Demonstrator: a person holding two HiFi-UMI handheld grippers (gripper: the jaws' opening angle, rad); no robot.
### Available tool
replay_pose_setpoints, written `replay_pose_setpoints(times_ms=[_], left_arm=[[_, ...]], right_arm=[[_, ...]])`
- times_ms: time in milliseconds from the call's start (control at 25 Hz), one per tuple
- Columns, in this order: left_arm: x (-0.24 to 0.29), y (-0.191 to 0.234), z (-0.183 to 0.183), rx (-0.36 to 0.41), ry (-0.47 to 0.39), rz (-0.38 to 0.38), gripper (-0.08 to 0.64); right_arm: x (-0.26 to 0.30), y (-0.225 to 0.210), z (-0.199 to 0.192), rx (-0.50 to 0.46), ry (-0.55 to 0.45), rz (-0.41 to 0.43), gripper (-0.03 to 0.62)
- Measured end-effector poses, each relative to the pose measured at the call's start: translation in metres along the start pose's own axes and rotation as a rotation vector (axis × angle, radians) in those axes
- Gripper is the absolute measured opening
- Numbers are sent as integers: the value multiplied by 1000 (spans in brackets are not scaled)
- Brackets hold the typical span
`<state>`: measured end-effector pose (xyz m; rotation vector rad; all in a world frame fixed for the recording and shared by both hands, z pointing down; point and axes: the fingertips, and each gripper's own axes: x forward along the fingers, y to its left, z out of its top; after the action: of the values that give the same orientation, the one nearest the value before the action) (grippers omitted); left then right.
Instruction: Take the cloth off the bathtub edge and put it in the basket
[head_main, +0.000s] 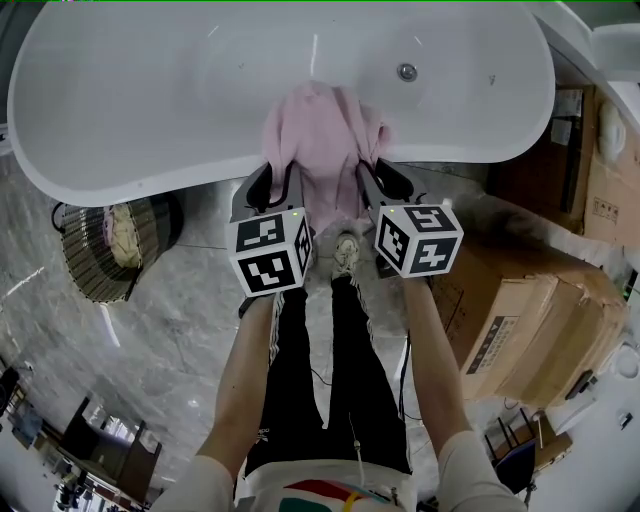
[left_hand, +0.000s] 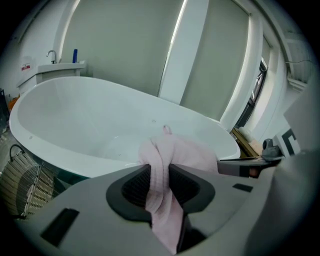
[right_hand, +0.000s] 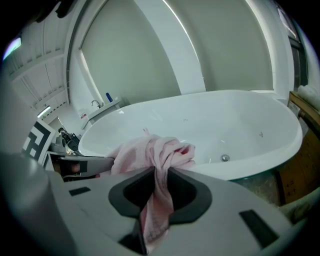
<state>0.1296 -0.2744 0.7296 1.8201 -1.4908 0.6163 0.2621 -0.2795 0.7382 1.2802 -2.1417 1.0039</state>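
Note:
A pink cloth hangs over the near rim of the white bathtub, bunched at the top. My left gripper is shut on the cloth's left side; in the left gripper view the fabric is pinched between the dark pads and trails down below my left gripper. My right gripper is shut on the right side, and a fold of cloth is squeezed in my right gripper. A wire basket stands on the floor to the left, under the tub's edge.
Cardboard boxes are stacked on the floor to the right. The tub's drain sits in the basin beyond the cloth. The person's legs and shoes are just below the grippers. The basket holds a pale bundle.

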Motion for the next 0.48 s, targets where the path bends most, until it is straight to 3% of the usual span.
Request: replay_pose_setpoints(times_ms=[480], left_arm=[[-14, 0, 10, 19, -17, -8, 77]], right_arm=[[-15, 9, 10, -28, -21, -24, 83]])
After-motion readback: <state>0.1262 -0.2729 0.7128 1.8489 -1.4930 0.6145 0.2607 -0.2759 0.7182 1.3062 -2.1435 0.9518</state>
